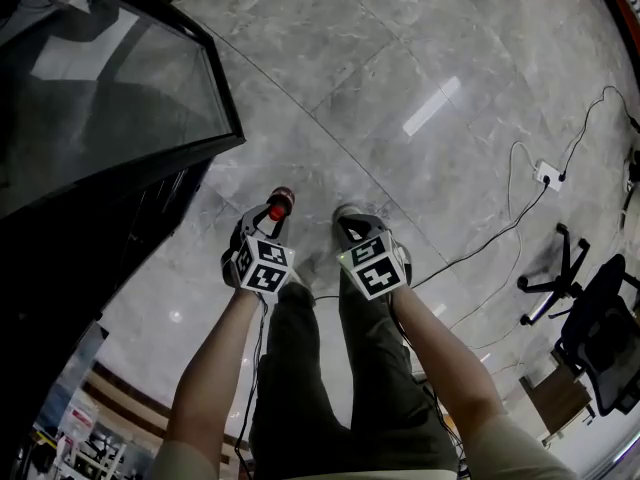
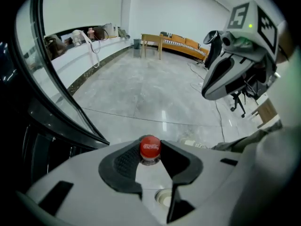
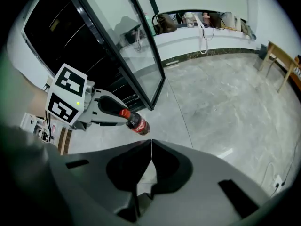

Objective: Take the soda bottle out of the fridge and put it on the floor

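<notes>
the soda bottle (image 3: 137, 124) is dark, with red cap and label. the left hand-held gripper (image 2: 150, 150) clamps its neck, body slanting beyond the jaws.

Grey marble floor (image 1: 420, 58): right of the right gripper (image 1: 350, 228), a white power strip (image 1: 546, 174) and a black office chair (image 1: 605, 328).

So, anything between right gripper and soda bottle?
Nothing: the right gripper view shows only bare floor between the right gripper and the soda bottle, held by the left gripper.
</notes>
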